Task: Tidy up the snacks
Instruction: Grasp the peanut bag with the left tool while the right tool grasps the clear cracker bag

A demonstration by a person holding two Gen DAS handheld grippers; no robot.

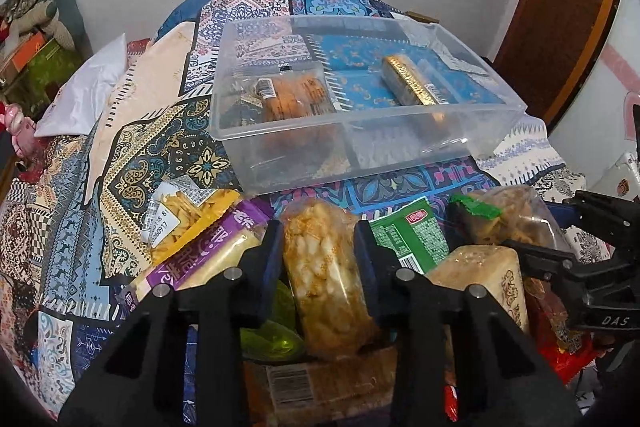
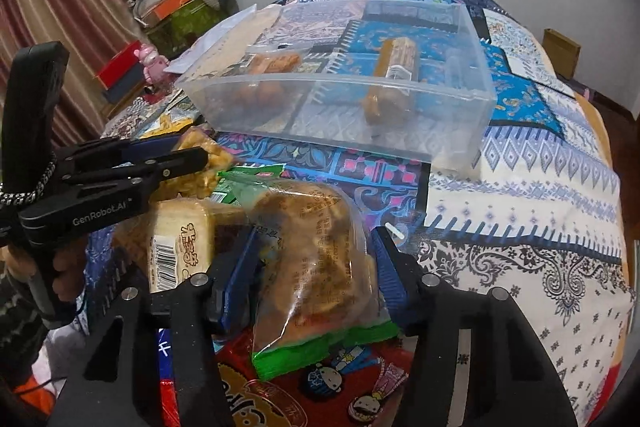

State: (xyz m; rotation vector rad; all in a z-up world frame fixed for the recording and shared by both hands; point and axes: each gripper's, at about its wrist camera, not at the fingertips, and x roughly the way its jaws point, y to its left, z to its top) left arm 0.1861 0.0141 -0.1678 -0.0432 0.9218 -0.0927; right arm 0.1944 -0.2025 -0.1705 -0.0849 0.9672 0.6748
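While both tools sit over the snack pile on the patterned bedspread (image 1: 132,131), the left hand-held gripper (image 1: 318,251) clamps a clear rice-cracker pack (image 1: 324,267). Right hand-held gripper (image 2: 316,255) grips a green-edged clear snack bag (image 2: 308,267). Clear plastic bin (image 1: 400,151) beyond the pile: holds a biscuit pack (image 1: 292,95) and a gold-wrapped roll (image 1: 408,81).
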